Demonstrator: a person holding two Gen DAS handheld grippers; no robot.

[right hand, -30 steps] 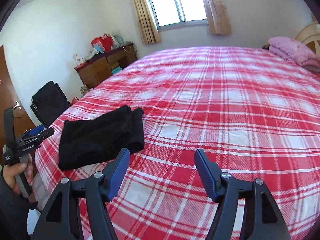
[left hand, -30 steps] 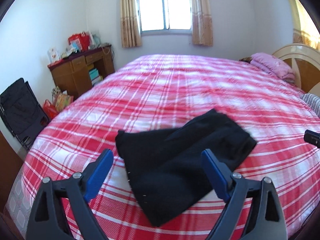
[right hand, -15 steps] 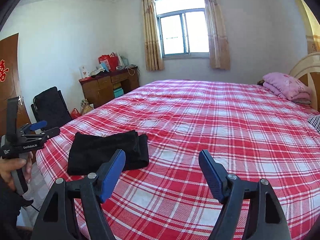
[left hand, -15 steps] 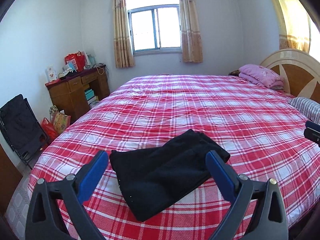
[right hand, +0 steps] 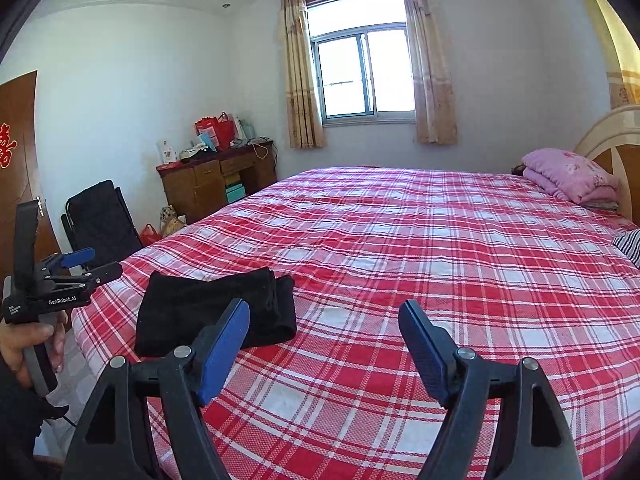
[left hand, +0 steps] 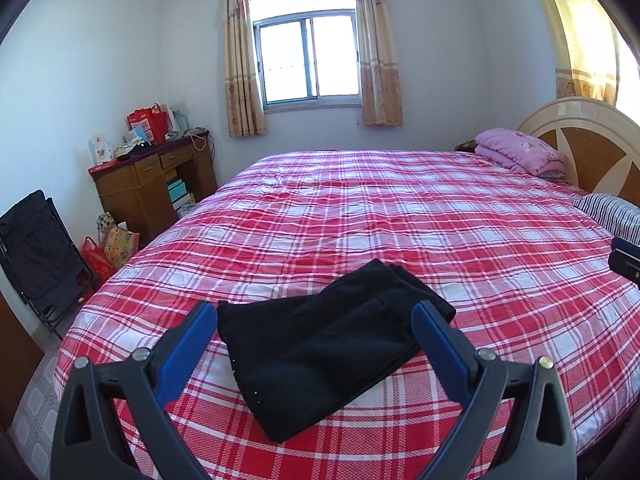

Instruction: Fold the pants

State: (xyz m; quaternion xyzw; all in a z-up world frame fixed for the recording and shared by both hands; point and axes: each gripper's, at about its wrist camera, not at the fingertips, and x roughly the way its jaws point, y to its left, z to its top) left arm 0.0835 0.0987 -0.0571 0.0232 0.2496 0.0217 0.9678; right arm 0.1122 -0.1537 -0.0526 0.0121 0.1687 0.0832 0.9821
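Folded black pants (left hand: 328, 344) are laid on the red plaid bed (left hand: 400, 220); both grippers, left gripper (left hand: 316, 344) and right gripper (right hand: 324, 340), are held wide, nothing gripped.

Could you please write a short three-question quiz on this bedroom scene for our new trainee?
1. True or false: the black pants lie folded on the plaid bedspread, held by neither gripper.
2. Multiple choice: what sits beside the headboard? A) a folded pink blanket B) a laptop C) a green towel
3. Short answer: in the right wrist view, which gripper does the person's hand hold at the left edge?

Key
1. True; the left gripper and the right gripper both stand open and empty.
2. A
3. The left gripper.
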